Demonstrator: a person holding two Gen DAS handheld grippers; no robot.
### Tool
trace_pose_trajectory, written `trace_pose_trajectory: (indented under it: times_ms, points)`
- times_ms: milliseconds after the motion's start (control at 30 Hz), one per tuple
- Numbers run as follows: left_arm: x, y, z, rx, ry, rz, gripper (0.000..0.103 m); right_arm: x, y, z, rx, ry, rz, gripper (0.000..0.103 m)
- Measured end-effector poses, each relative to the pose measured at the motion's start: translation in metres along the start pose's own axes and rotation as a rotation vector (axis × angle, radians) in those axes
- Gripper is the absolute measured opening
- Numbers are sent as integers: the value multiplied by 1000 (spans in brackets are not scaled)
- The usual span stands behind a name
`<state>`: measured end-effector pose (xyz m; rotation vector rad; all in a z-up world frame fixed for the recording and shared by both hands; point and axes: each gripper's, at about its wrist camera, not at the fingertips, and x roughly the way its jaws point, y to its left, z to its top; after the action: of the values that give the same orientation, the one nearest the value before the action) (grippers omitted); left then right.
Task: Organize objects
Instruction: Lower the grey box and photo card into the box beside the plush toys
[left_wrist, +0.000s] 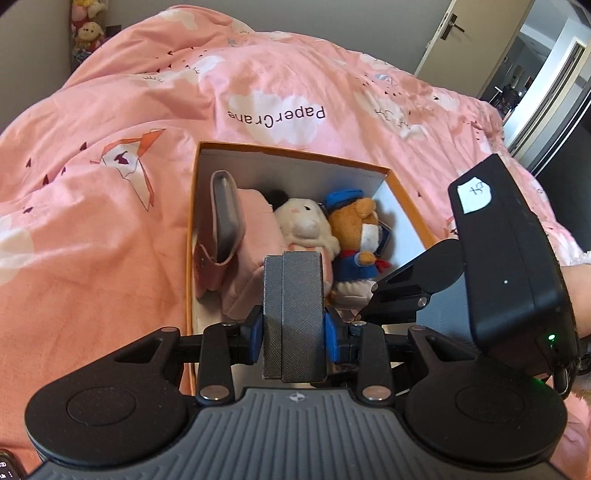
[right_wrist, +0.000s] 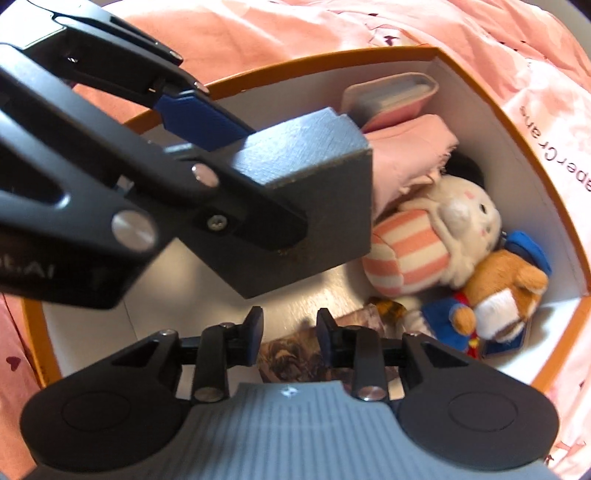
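An orange-rimmed white box (left_wrist: 291, 153) (right_wrist: 554, 206) lies on the pink quilt. Inside are a pink pouch (left_wrist: 225, 221) (right_wrist: 391, 96), a folded pink cloth (left_wrist: 258, 236) (right_wrist: 410, 155), a white striped plush (left_wrist: 306, 221) (right_wrist: 436, 236), a brown plush in blue (left_wrist: 354, 232) (right_wrist: 495, 295) and a dark patterned card (right_wrist: 295, 354). My left gripper (left_wrist: 293, 317) is shut on a grey block (left_wrist: 293, 288) (right_wrist: 310, 192), held over the box. My right gripper (right_wrist: 290, 332) is open and empty, low inside the box above the card.
The pink quilt (left_wrist: 110, 184) surrounds the box on all sides. Plush toys (left_wrist: 86, 29) hang at the far left wall. An open door (left_wrist: 480, 40) is at the far right. The right gripper's body (left_wrist: 509, 258) sits close to the box's right side.
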<state>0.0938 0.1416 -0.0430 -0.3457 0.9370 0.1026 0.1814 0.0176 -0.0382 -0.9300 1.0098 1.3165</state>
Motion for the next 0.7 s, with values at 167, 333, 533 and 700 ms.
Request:
trace_pose_trajectory:
  times_ms: [167, 333, 533, 700]
  points:
    - [2, -1, 0, 12, 9, -1, 37, 4, -4, -2, 3, 4, -31, 33]
    - [3, -6, -1, 25, 16, -25, 37, 1, -6, -15, -34, 29, -41, 26]
    - [8, -12, -2, 36, 45, -69, 37, -8, 16, -28, -250, 59, -38, 22]
    - [13, -15, -4, 33, 69, -88, 37, -25, 16, -29, -233, 13, -33, 26]
